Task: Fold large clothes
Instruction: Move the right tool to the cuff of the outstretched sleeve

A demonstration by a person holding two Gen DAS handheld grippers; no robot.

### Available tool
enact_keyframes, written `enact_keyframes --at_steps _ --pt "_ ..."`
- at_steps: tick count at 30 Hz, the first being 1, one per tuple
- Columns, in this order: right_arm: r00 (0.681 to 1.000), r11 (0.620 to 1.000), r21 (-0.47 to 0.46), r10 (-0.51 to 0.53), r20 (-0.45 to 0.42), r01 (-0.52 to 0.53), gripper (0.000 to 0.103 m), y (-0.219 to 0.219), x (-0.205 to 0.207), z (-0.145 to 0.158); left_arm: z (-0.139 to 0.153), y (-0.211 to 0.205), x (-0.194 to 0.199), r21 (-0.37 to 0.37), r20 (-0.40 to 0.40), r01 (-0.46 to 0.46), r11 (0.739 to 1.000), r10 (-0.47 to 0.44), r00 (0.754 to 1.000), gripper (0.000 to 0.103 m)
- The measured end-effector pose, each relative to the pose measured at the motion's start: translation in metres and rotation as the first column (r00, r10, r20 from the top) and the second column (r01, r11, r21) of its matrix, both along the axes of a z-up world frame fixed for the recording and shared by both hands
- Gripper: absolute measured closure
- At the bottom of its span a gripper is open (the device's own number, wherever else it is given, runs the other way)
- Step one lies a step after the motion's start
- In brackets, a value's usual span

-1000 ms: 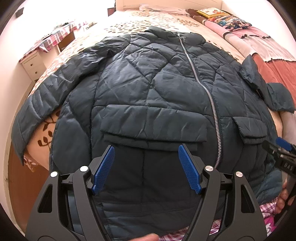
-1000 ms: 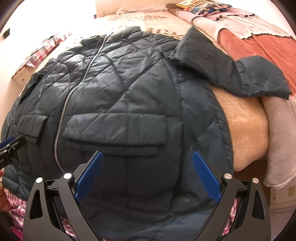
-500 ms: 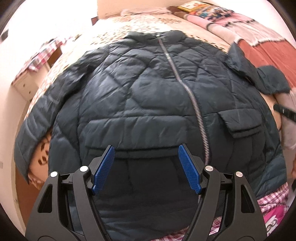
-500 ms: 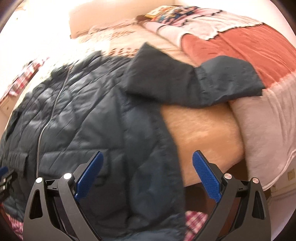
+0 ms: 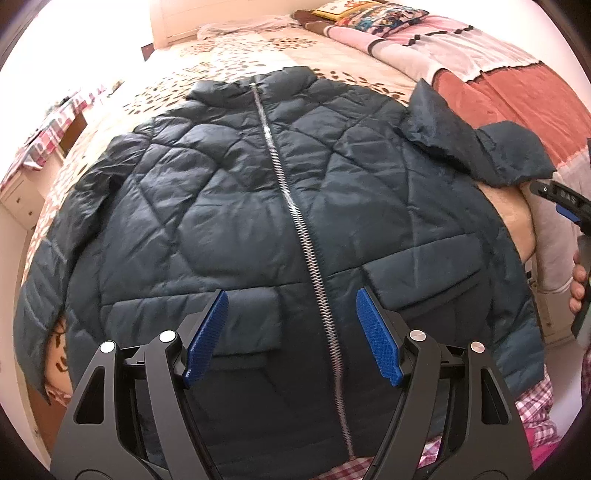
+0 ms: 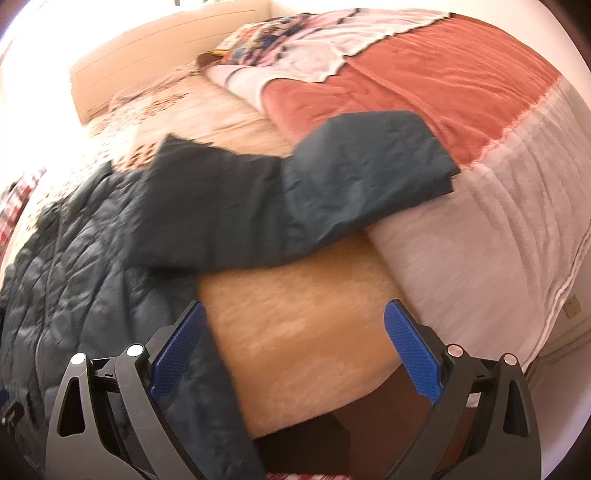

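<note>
Both tongs stand spread wide with nothing between their blue pads: the left tongs (image 5: 290, 338) hang over the lower front of the dark quilted jacket (image 5: 236, 206), straddling its silver zipper (image 5: 295, 214), while the right tongs (image 6: 295, 349) hover past the jacket's edge, over the tan side of the bed (image 6: 306, 325). That jacket lies face up and zipped on the bed, collar toward the headboard (image 5: 207, 18), hem hanging toward the camera. Two flap pockets show, the left pocket (image 5: 236, 317) partly behind a pad and the right pocket (image 5: 424, 284) just beside the other. One sleeve (image 5: 48, 280) trails down off the bed's edge on the left; the other sleeve (image 6: 295, 192) stretches sideways, its cuff resting on the rust-coloured blanket (image 6: 443, 81) and a pale cover (image 6: 480, 240). Bright pillows (image 5: 369, 14) sit near the headboard, and a white drawer unit (image 5: 18, 199) under checked cloth stands beside the bed. The right-wrist view is blurred.
</note>
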State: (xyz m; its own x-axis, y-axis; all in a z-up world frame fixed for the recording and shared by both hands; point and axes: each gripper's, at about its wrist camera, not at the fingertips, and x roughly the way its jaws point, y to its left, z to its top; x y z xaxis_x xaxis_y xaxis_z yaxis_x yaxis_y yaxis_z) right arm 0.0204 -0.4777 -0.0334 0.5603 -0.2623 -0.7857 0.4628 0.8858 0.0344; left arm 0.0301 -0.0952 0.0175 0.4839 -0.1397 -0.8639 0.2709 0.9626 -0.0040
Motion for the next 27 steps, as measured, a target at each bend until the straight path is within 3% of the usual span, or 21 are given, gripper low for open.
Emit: enact_keyframes --at_steps 9,27 --pt "0.999 0.999 0.011 -0.052 0.0 0.052 0.009 -0.039 0.018 -0.009 -0.012 -0.028 -0.001 0.027 -0.044 0.062 0.998 -0.061 0.997 0.032" --pt "0.994 0.995 0.013 -0.103 0.02 0.103 0.009 -0.075 0.067 -0.021 -0.019 -0.042 0.0 0.061 -0.06 0.073 0.995 -0.07 0.996 0.032"
